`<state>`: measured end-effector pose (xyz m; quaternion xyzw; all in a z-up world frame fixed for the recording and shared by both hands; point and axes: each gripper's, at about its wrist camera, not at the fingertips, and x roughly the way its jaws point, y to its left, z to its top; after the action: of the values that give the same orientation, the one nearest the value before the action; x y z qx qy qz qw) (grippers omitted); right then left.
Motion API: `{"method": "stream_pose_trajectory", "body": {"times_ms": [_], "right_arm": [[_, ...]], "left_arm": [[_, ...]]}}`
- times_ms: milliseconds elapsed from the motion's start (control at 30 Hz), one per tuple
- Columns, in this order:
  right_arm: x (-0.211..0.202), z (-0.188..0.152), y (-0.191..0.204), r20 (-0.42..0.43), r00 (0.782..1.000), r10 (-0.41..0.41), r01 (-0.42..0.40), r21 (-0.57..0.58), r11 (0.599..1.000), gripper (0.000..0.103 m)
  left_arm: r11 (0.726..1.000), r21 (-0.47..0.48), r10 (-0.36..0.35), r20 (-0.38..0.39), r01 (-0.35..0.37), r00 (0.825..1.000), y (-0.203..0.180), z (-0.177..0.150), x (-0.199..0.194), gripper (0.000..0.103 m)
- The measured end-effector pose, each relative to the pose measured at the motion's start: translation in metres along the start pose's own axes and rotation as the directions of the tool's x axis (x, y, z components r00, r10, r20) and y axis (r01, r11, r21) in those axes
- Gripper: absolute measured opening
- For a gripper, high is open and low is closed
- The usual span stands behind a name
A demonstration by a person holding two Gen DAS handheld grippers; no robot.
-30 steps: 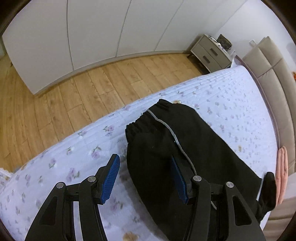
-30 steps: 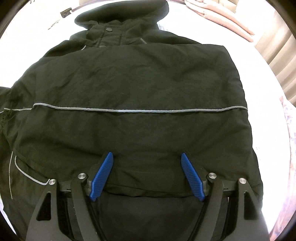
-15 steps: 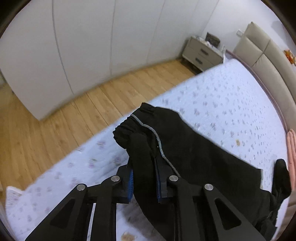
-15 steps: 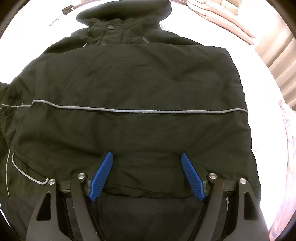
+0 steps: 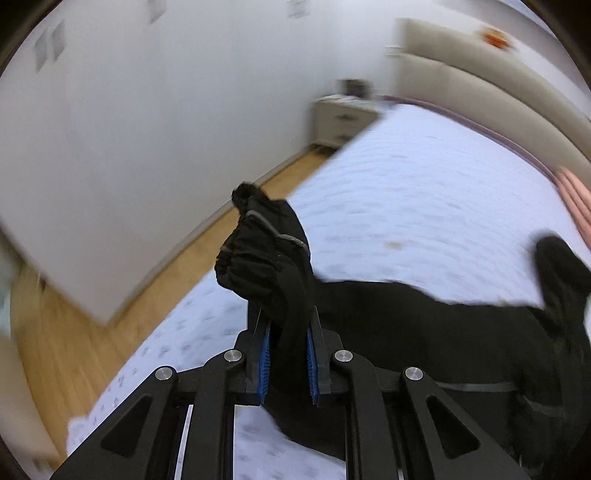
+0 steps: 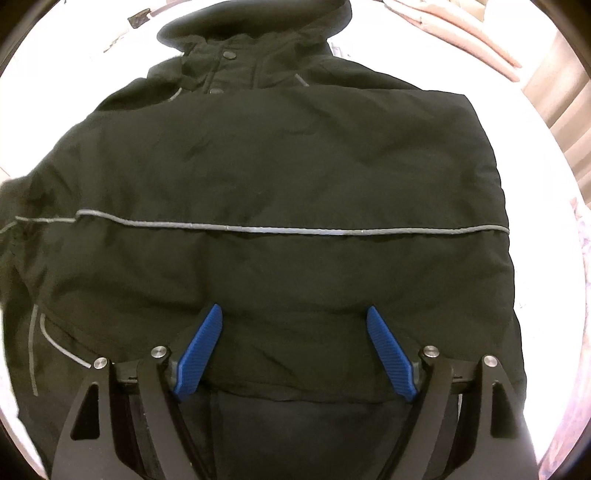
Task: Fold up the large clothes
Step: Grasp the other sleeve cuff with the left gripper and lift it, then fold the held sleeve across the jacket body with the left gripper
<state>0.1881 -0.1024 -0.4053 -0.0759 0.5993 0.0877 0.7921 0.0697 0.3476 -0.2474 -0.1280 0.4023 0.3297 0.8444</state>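
Left wrist view: left gripper [image 5: 288, 354] is clenched on the sleeve [image 5: 273, 266] of the black jacket [image 5: 424, 317], pads pinching the cloth just behind the cuff [image 5: 240, 236]. Cuff sticks up and far-left past the fingertips, off the bed [image 5: 424, 184]; sleeve's long axis runs from the cuff back through the jaws, then right toward the jacket body lying on the bed. Frame is motion-blurred. Floor [image 5: 55, 332] and nightstand [image 5: 343, 118] sit beyond the bed edge. Right wrist view: right gripper [image 6: 291, 347] hovers over the hem [image 6: 295, 387], jaws opening wide with nothing gripped, only flat cloth under them. Jacket lies flat, long axis near-to-far: hem near, hood [image 6: 255, 22] far, grey piping [image 6: 280, 229] crossing left-right. Left side of the jacket looks blurred and bunched. Judgement: the sleeve goes right across the body next; left gripper has it, right one is nearer the hem and could pin the body.
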Motion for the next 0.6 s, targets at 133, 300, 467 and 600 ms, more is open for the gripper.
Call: {"method": "stream_pose_trajectory", "body": {"times_ms": [133,300,467,600], "right_arm": [[-0.023,-0.002,-0.001,0.055,0.998,0.019,-0.019,-0.01,1.0,0.083],[-0.039,-0.012,-0.004,0.077,0.996,0.039,-0.037,-0.026,0.999,0.083],[-0.051,-0.022,-0.025,0.078,0.996,0.053,-0.05,-0.036,0.998,0.083],[-0.06,-0.028,-0.049,0.08,0.995,0.051,-0.051,-0.007,0.999,0.083]], "left_arm": [[0.981,0.158,-0.122,0.026,0.116,0.992,-0.077,-0.017,-0.038,0.016],[0.915,0.336,-0.241,0.009,0.224,0.971,-0.176,-0.058,-0.066,0.016],[0.843,0.413,-0.346,-0.074,0.345,0.935,-0.254,-0.1,-0.079,0.015],[0.777,0.448,-0.434,-0.127,0.442,0.892,-0.309,-0.125,-0.099,0.015]]}}
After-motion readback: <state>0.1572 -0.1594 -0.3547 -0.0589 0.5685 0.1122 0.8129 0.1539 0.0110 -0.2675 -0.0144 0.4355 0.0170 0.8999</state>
